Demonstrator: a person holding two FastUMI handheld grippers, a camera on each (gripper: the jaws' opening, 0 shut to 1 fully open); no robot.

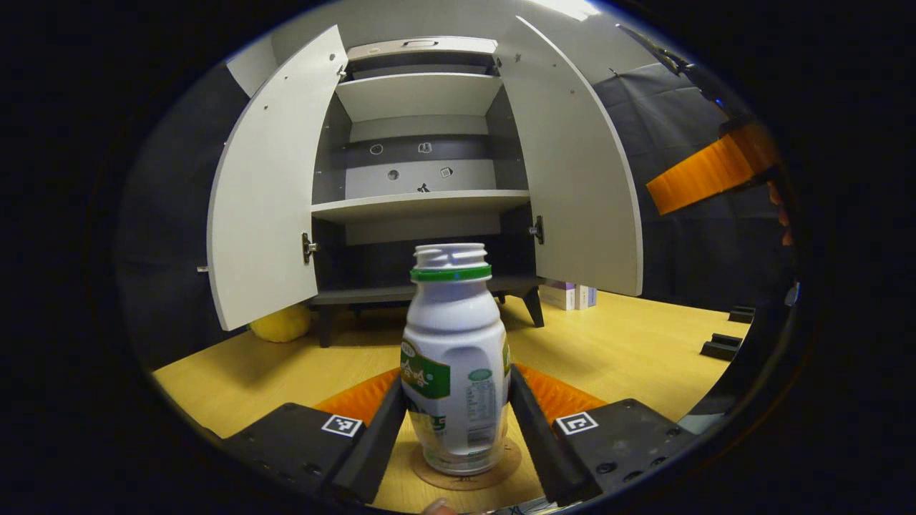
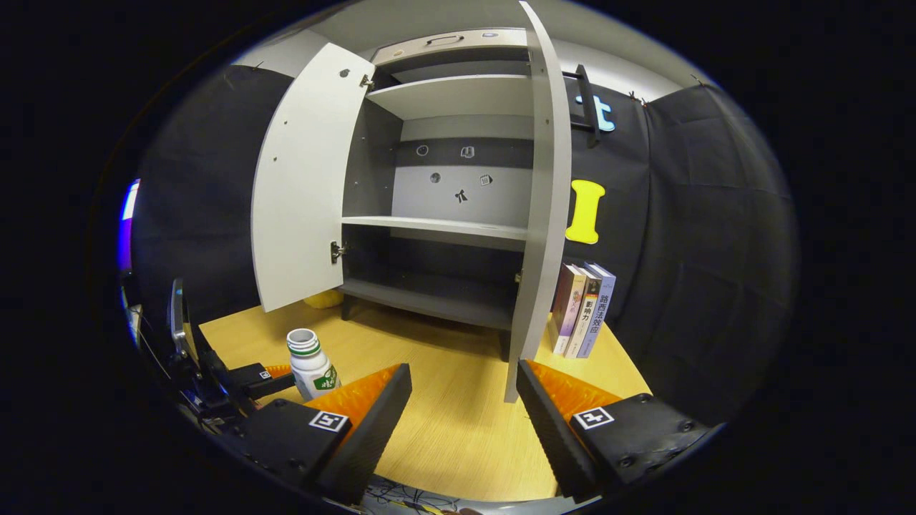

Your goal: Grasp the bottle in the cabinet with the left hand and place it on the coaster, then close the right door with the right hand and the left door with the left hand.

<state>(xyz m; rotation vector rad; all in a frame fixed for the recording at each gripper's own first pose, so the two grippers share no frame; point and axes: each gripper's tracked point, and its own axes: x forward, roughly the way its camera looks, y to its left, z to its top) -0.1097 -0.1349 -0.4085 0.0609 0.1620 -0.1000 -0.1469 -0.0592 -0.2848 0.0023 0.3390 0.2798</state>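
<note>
The left gripper (image 1: 458, 422) clasps the bottle (image 1: 455, 372) low on its body, over the coaster (image 1: 465, 473) — light, capless plastic, likely slick and squashable. The right gripper (image 2: 464, 400) hangs released, nothing between its fingers.

A: What is borne by the table (image 1: 630, 343)?

B: A cabinet (image 1: 422, 179) is stood on it, ahead of the left gripper (image 1: 458, 429), on short dark legs. A coaster (image 1: 465, 473) is laid flat on the wood between that gripper's fingers, and a bottle (image 1: 455, 365) is set upright on it.

A: And beside the cabinet?

B: Books (image 2: 583, 307) are stood upright on the table, ahead and right of the right gripper (image 2: 464, 422), just beside the cabinet. A yellow thing (image 1: 280, 323) is seen low by the cabinet's other side, ahead and left of the left gripper; what it is cannot be told.
</note>
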